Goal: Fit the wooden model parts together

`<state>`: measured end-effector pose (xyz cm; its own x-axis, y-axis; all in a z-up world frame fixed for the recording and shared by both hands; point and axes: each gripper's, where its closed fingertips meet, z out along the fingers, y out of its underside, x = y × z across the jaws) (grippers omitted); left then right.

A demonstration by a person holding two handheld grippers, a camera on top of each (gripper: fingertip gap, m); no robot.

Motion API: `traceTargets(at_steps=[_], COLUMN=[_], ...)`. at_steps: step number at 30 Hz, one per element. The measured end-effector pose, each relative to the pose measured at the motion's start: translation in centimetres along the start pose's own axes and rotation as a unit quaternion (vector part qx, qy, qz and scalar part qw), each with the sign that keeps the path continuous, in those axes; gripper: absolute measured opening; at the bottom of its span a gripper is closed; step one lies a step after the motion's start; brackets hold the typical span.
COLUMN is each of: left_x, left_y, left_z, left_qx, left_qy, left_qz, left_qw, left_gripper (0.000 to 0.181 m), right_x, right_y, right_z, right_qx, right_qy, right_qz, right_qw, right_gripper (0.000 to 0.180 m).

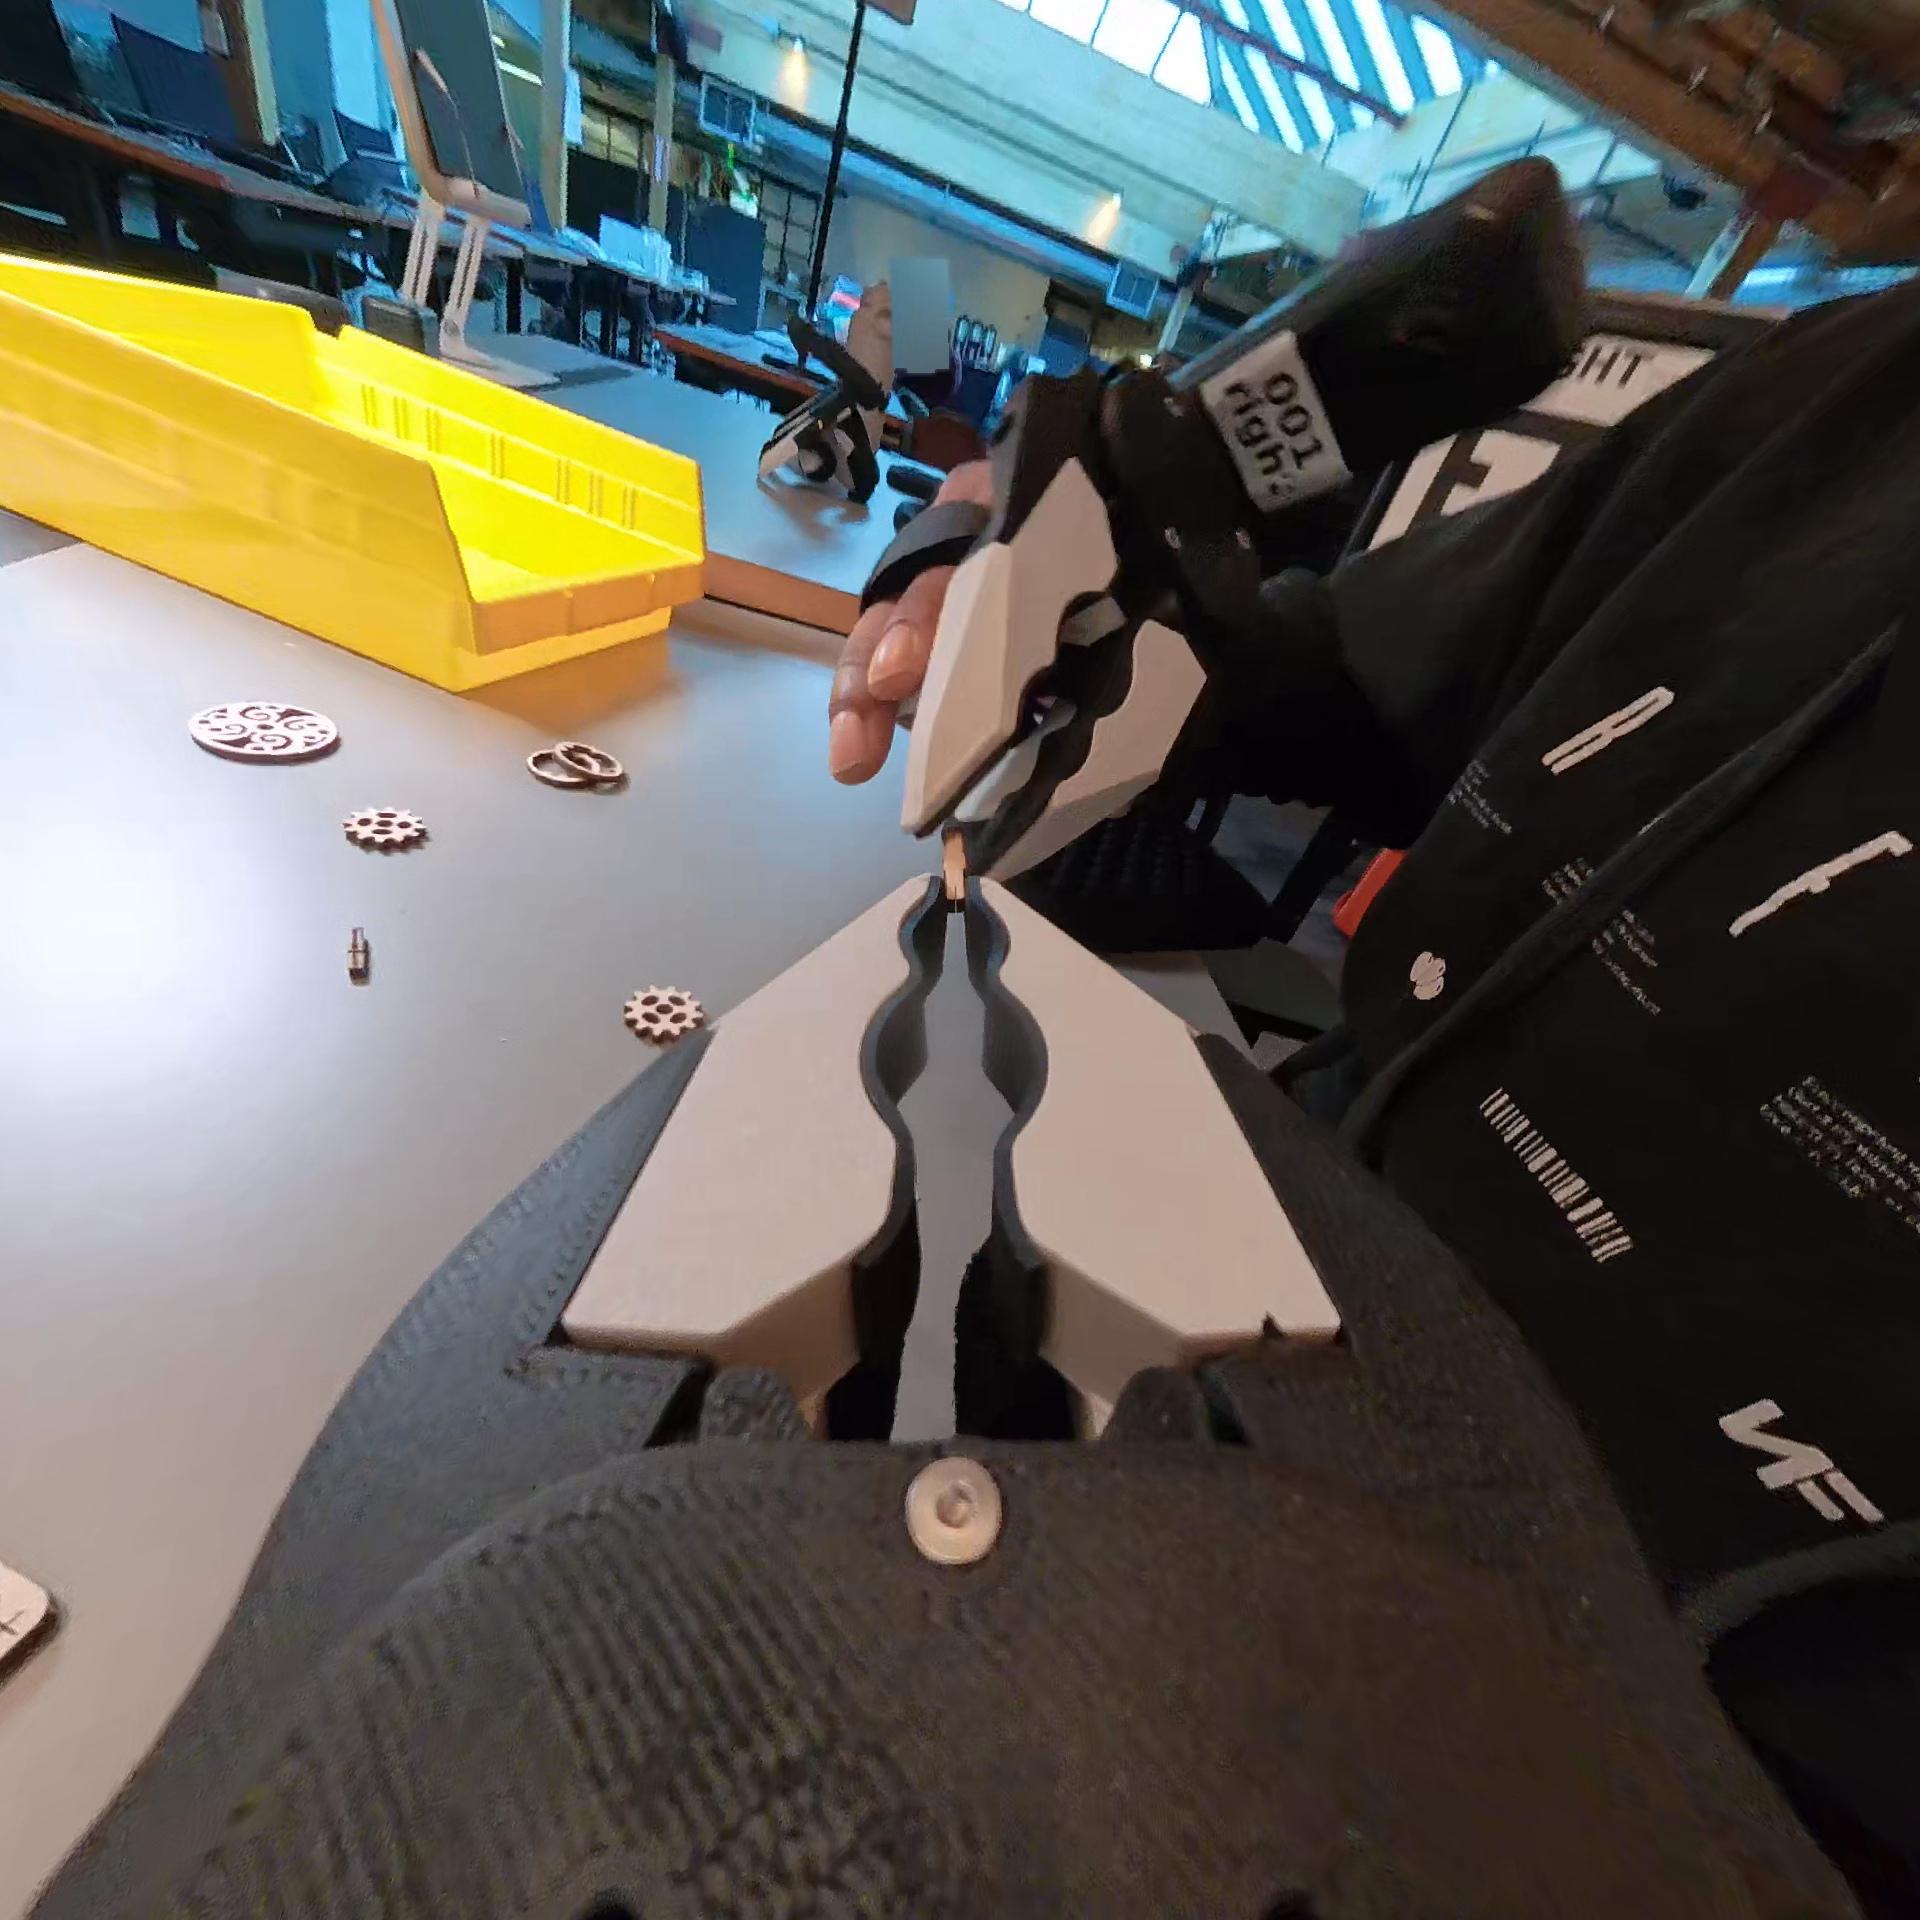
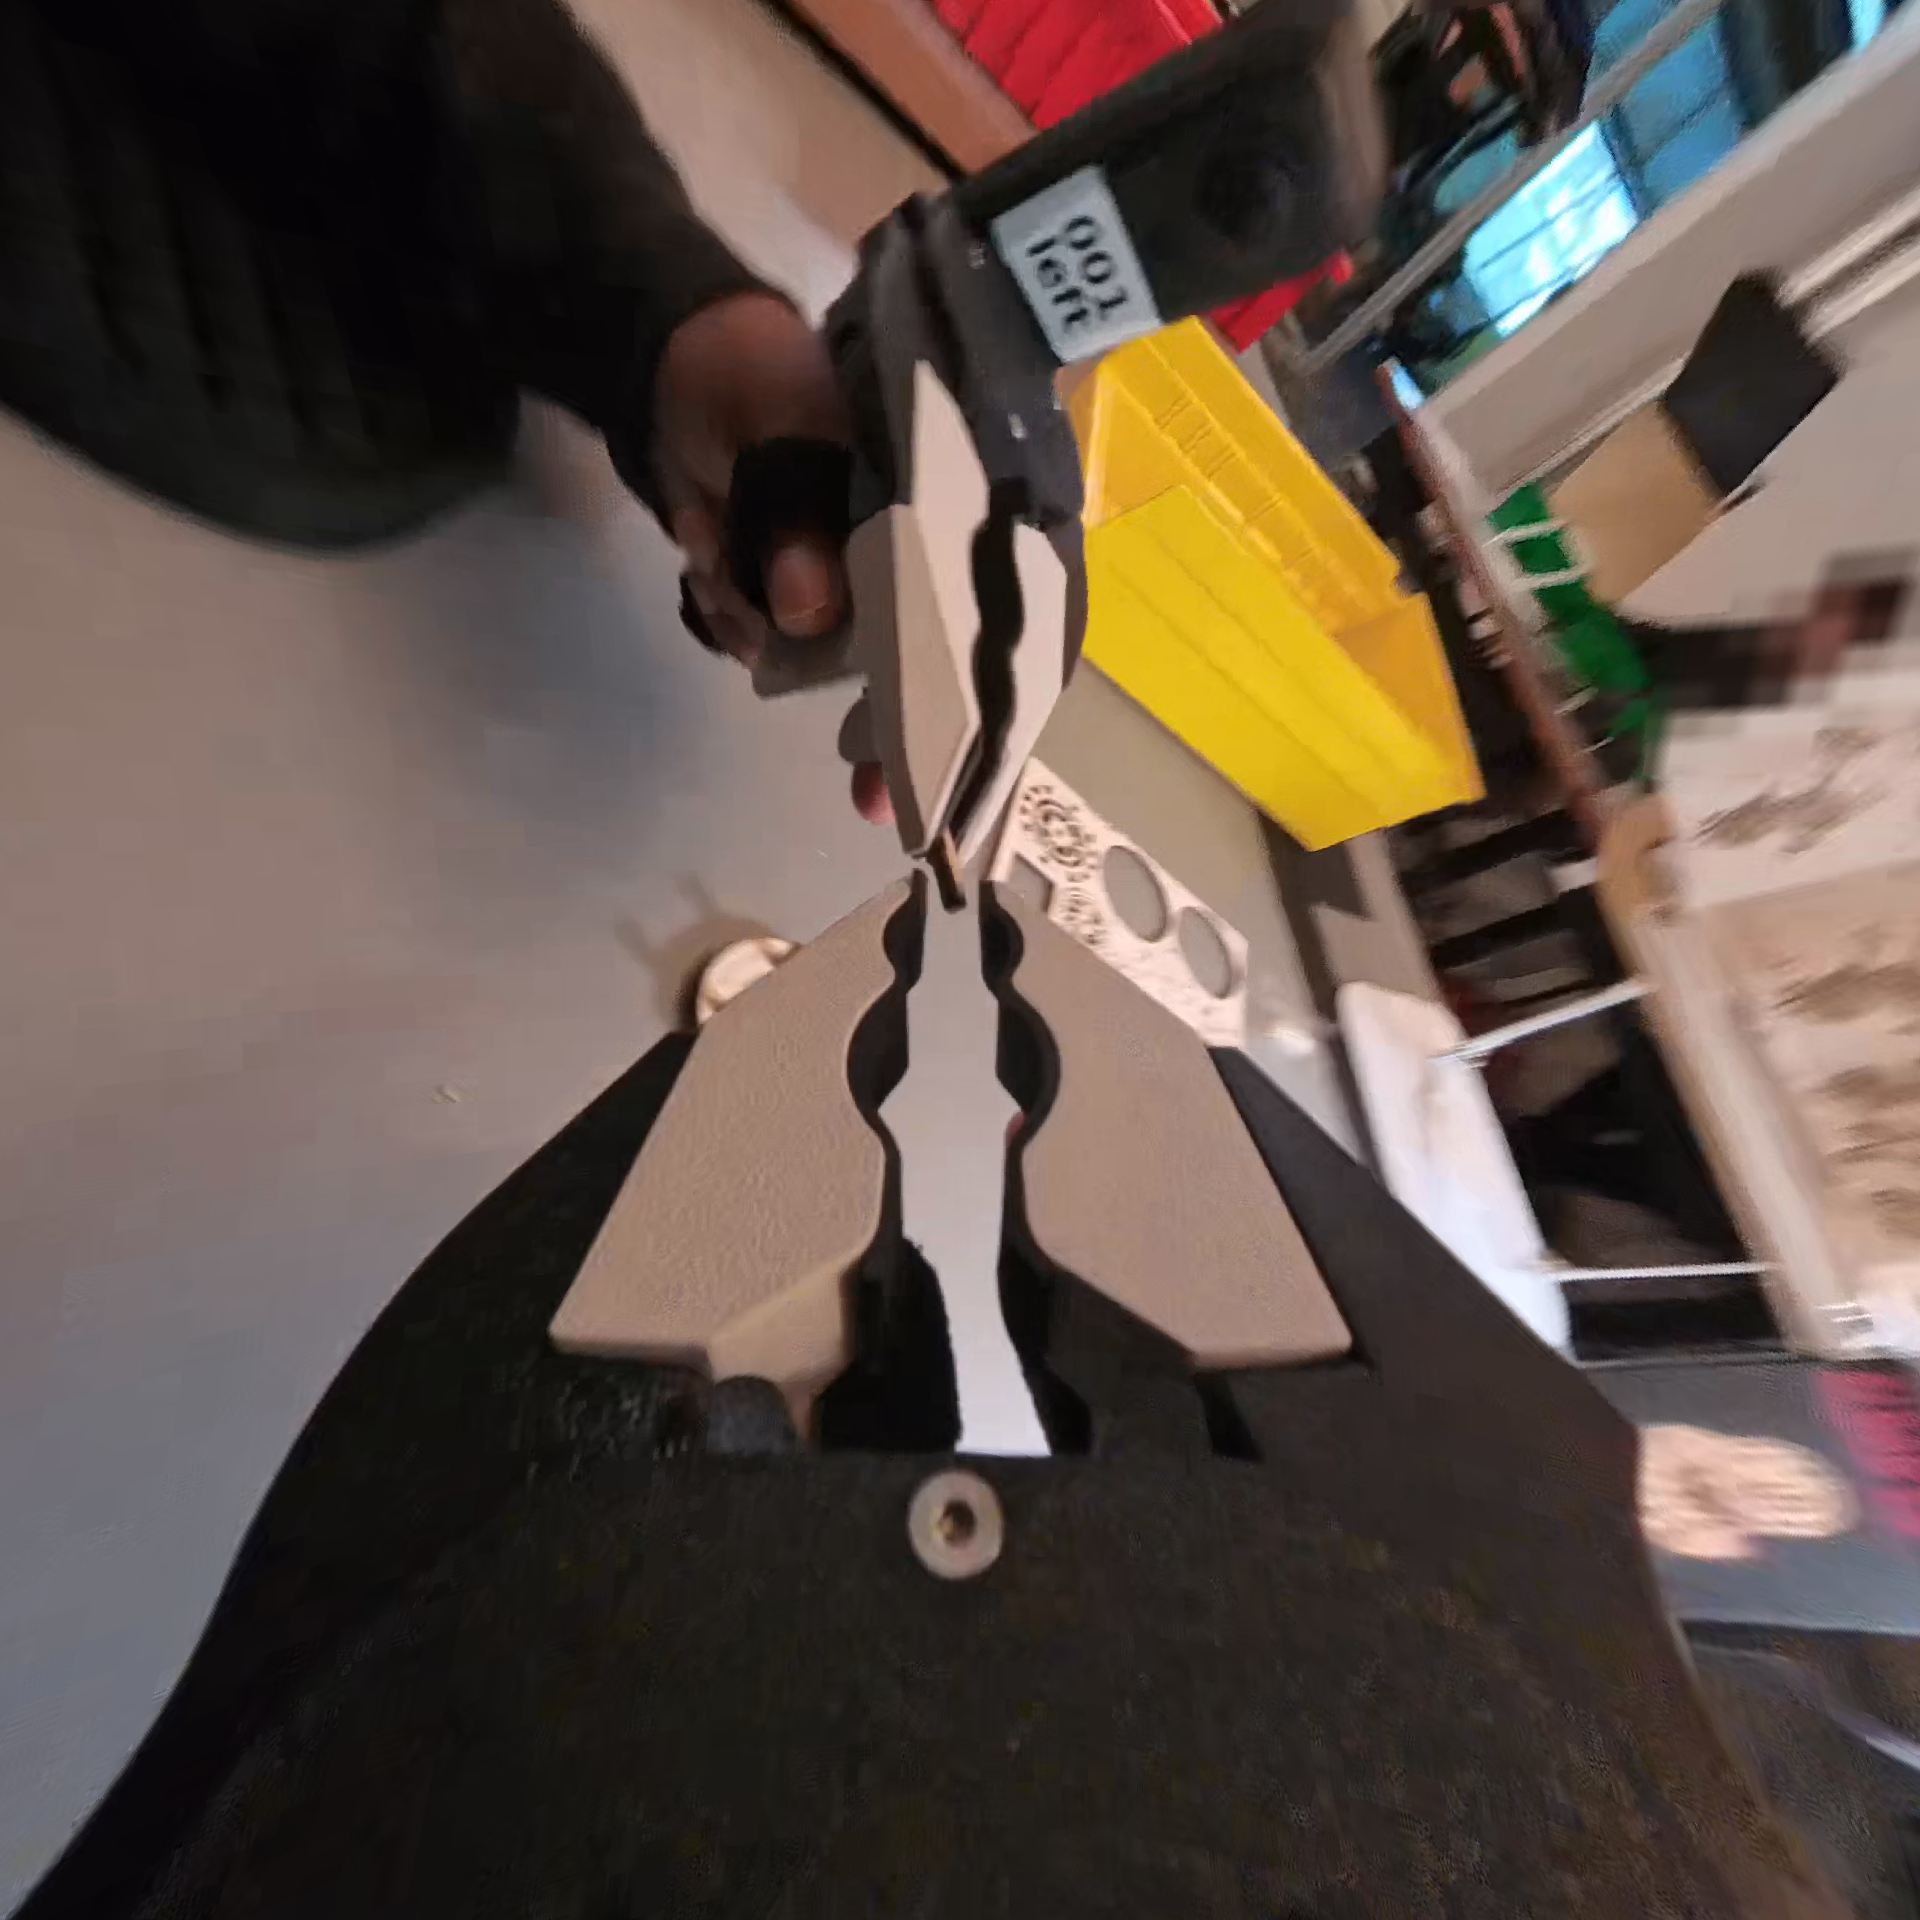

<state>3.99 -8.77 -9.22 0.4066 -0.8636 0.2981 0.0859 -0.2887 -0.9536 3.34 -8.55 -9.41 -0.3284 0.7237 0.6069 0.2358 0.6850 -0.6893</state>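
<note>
bright skylight daylight | right view motion-blurred | fisheye edge distortion

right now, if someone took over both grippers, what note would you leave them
Left gripper: jaws nearly shut on a small wooden peg, held above the table.
Right gripper: tip to tip with the left; jaws slightly apart around the same peg's other end, grip unclear.
Loose on the table: two gears, round fretwork disc, rings, a second peg, and a perforated wooden plate.
Done: peg picked up.
Left: nothing looks joined yet; fit the peg and the rest together.
</note>
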Motion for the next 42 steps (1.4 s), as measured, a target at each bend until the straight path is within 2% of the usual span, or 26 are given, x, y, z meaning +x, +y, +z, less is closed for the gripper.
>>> traceTargets(at_steps=[2,4,11,16,27,28,30,32,33,36,42], left_x=[0.3,0.8,1.9,1.9,1.0,0.5,-1.1,-3.2,-4.1,-4.8,-5.0], left_y=[-0.2,-0.5,-0.9,-0.6,-0.3,-0.2,0.9,3.6,5.0,7.9,10.3], left_z=[-0.1,-0.2,-0.5,-0.4,-0.5,-0.5,-0.6,-0.7,-0.8,-0.5,-0.2], left_qx=[0.013,0.032,0.056,0.051,0.059,0.059,0.025,-0.070,-0.118,-0.219,-0.300], left_qy=[0.024,0.057,0.150,0.159,0.162,0.147,0.086,-0.006,-0.038,-0.057,-0.060], left_qz=[-0.027,-0.067,-0.176,-0.192,-0.232,-0.225,-0.166,-0.044,0.011,0.074,0.123], left_qw=[0.999,0.996,0.971,0.967,0.957,0.961,0.982,0.997,0.992,0.971,0.944], left_gripper=[0.002,0.000,0.000,0.001,0.002,0.006,0.034,0.053,0.060,0.069,0.069], right_x=[0.0,0.0,-0.9,-0.4,-0.5,-0.2,0.3,-0.2,-0.5,-2.2,-3.9], right_y=[-0.6,-1.2,-1.7,-1.9,-1.4,-1.1,0.3,3.1,4.3,6.6,8.1], right_z=[-0.6,-1.0,-0.9,-0.7,-0.2,-0.1,0.1,0.4,0.6,1.5,2.9], right_qx=[0.040,0.070,0.071,0.075,0.046,0.036,-0.009,-0.092,-0.127,-0.205,-0.292], right_qy=[-0.038,-0.054,-0.064,-0.051,-0.078,-0.079,-0.084,-0.119,-0.133,-0.183,-0.240], right_qz=[0.098,0.136,0.094,0.084,0.068,0.082,0.115,0.148,0.168,0.220,0.222], right_qw=[0.994,0.987,0.991,0.992,0.994,0.993,0.990,0.977,0.969,0.936,0.899], right_gripper=[0.012,0.013,0.009,0.007,0.002,0.002,0.001,0.001,0.001,0.001,0.001])
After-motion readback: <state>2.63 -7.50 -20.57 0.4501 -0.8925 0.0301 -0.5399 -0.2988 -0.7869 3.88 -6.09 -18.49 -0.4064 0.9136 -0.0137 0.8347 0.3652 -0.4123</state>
